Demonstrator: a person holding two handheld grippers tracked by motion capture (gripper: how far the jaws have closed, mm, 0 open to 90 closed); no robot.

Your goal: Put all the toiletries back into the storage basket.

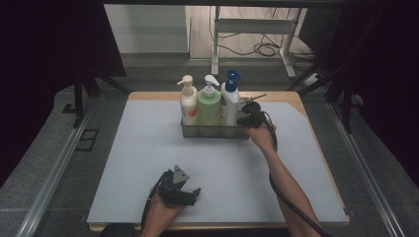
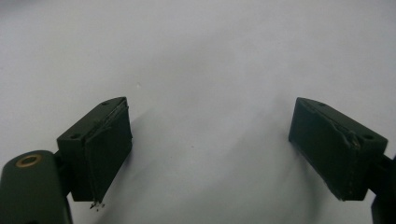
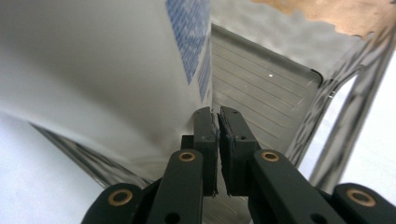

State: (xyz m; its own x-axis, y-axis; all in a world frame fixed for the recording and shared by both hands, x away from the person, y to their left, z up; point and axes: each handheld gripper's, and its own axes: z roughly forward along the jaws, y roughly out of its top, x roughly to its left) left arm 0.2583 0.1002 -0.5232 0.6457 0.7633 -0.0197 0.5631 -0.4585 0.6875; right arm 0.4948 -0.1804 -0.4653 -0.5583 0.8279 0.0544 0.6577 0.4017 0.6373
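A: What is nearest the viewer?

B: At the near edge of the grey surface, the left tongs rest low in the person's left hand. In the left gripper view the two black pads stand spread wide apart, with bare surface between them and nothing held.

A: And farther out?

B: The right forearm reaches across to the far middle, where a metal basket stands. It holds three upright bottles in a row: a cream pump bottle at the left, a green pump bottle in the middle, and a white spray bottle with a blue trigger head at the right.

A: What is the right hand doing?

B: The right tongs sit at the basket's right end, just beside the white spray bottle. In the right gripper view they are pressed together with only a thin slit between them, and nothing is visibly pinched. Their tips lie at the bottle's white wall, with the basket's ribbed metal side behind.

A: Which step does that suggest?

B: It looks like settling the spray bottle into the basket, or nudging it straight. Next, the right tongs probably need to back away without tipping the bottle. Whether they touch the bottle is unclear.
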